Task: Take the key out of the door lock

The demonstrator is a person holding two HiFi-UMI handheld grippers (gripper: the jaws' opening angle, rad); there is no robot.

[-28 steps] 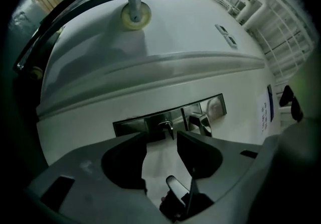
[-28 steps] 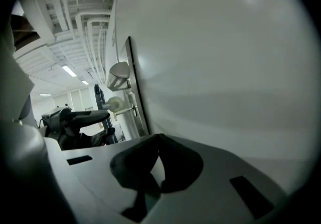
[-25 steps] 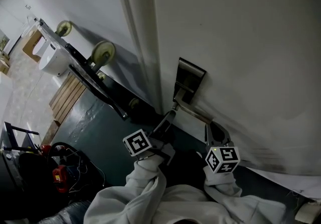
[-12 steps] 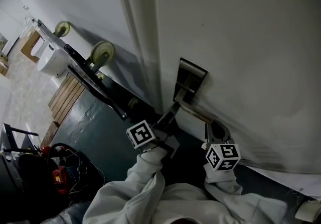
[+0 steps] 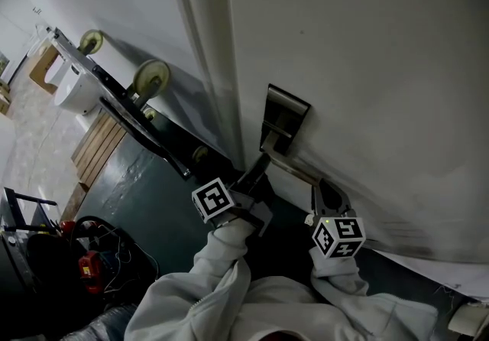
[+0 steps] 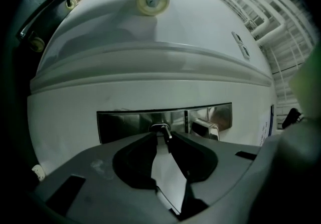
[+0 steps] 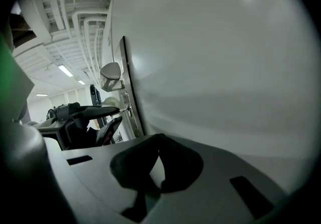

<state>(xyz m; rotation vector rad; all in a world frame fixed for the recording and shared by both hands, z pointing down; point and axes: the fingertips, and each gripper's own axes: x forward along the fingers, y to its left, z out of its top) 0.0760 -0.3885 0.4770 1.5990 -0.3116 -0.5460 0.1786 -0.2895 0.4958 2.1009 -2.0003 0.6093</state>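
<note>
The white door (image 5: 367, 64) filled most of the head view, and the dark green floor (image 5: 145, 186) lay below it. A trolley (image 5: 114, 95) with pale wheels leaned on the wall to the left of the door. At the bottom edge, two grey sleeves (image 5: 221, 286) reached toward the door, one behind each gripper.

The left gripper (image 5: 256, 171) pointed at the lower end of the metal plate (image 5: 284, 114), almost level. The right gripper (image 5: 325, 193) was near the free end of the handle (image 5: 294, 170), with its tips toward the door face. In the right gripper view its fingers were pressed together at the tips and nothing was between them. It was apart from the handle, which showed further left in that view.

In the left gripper view the plate (image 6: 165, 122) ran across the door, with the handle (image 6: 205, 128) at its right part. The key (image 6: 161, 128) was in the lock, sticking out of the plate just beside the handle. The jaws of the left gripper (image 6: 164, 136) had just been closing, and their tips pinched the head of the key from both sides.
</note>
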